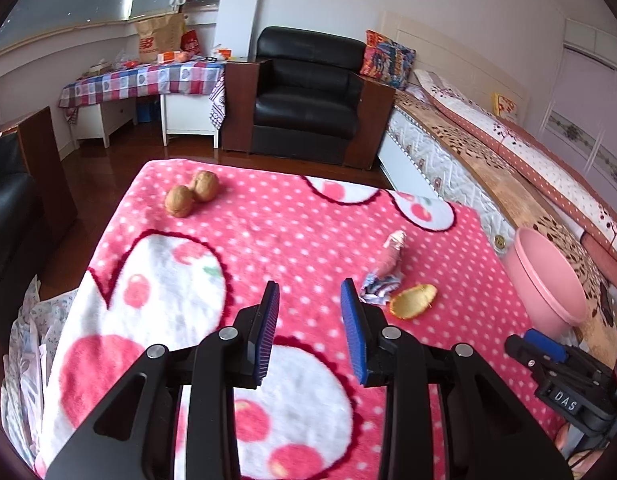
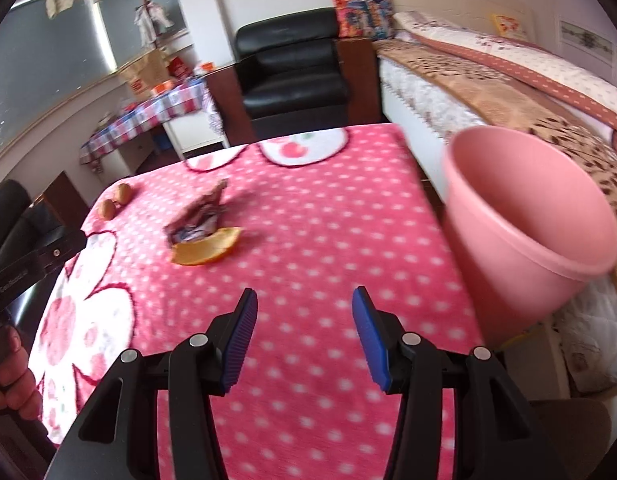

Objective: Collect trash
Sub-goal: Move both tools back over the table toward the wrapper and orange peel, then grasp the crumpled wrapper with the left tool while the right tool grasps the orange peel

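On a table under a pink dotted blanket (image 1: 292, 232) lie a crumpled wrapper (image 1: 384, 272), an orange peel (image 1: 412, 300) beside it, and two walnuts (image 1: 192, 196) at the far left. The right wrist view shows the same wrapper (image 2: 200, 220), peel (image 2: 208, 248) and walnuts (image 2: 116, 200). A pink bin (image 2: 524, 224) stands at the table's right edge, also in the left wrist view (image 1: 544, 280). My left gripper (image 1: 310, 290) is open and empty above the blanket, left of the wrapper. My right gripper (image 2: 304, 296) is open and empty, nearer than the peel, left of the bin.
A black armchair (image 1: 308, 96) stands beyond the table. A bed (image 1: 508, 160) runs along the right. A side table with a checked cloth (image 1: 148, 80) stands at the back left. Another black seat (image 1: 8, 208) is at the left. Wooden floor surrounds the table.
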